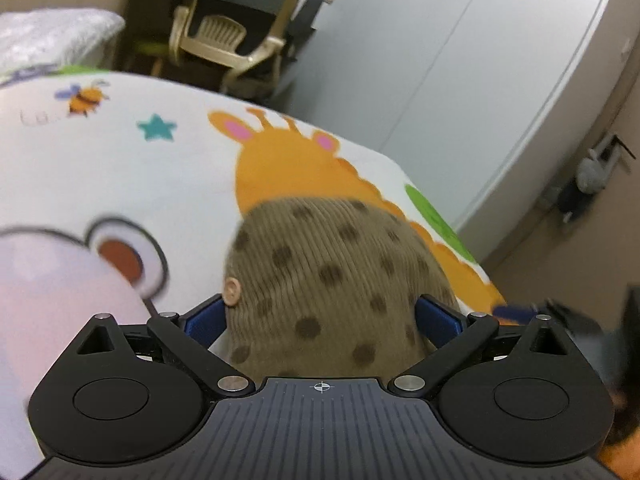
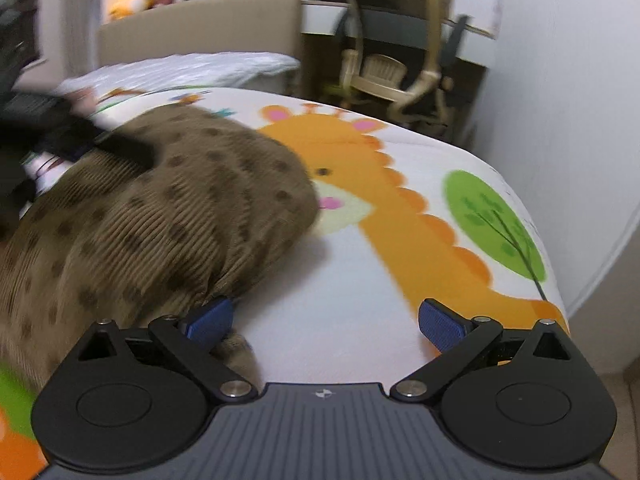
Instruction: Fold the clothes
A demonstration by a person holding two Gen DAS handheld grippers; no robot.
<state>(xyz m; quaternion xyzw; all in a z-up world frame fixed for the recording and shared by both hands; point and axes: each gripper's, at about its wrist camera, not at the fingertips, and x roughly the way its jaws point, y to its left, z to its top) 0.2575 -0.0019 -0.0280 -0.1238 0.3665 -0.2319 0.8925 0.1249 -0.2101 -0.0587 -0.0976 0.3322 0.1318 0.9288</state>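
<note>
While both grippers hover low over the bed, we find the task's garment, a brown corduroy piece with dark spots (image 2: 168,216), bunched in a mound on the cartoon blanket (image 2: 340,320), covering part of the printed giraffe (image 2: 400,216). Our left gripper (image 1: 320,316) has its 2 blue pads (image 1: 436,318) spread wide with a hump of the cloth bulging up between them; the pads do not look pressed into it, so we judge nothing is pinched. Our right gripper (image 2: 324,320) is likewise spread, its left pad touching the garment's near edge while the gap between the 2 pads holds only bare blanket.

Risks from here, as we judge them: closing the left jaws on that thick hump could catch several layers at once, and a lift would then drag the whole bundle instead of opening it flat. The pale button (image 1: 232,291) sits just beside the left pad and could snag or deflect the grip. The right gripper, closing where it stands, may pinch the blanket or nothing at all. Motion blur softens both views, so edges are hard to place.
</note>
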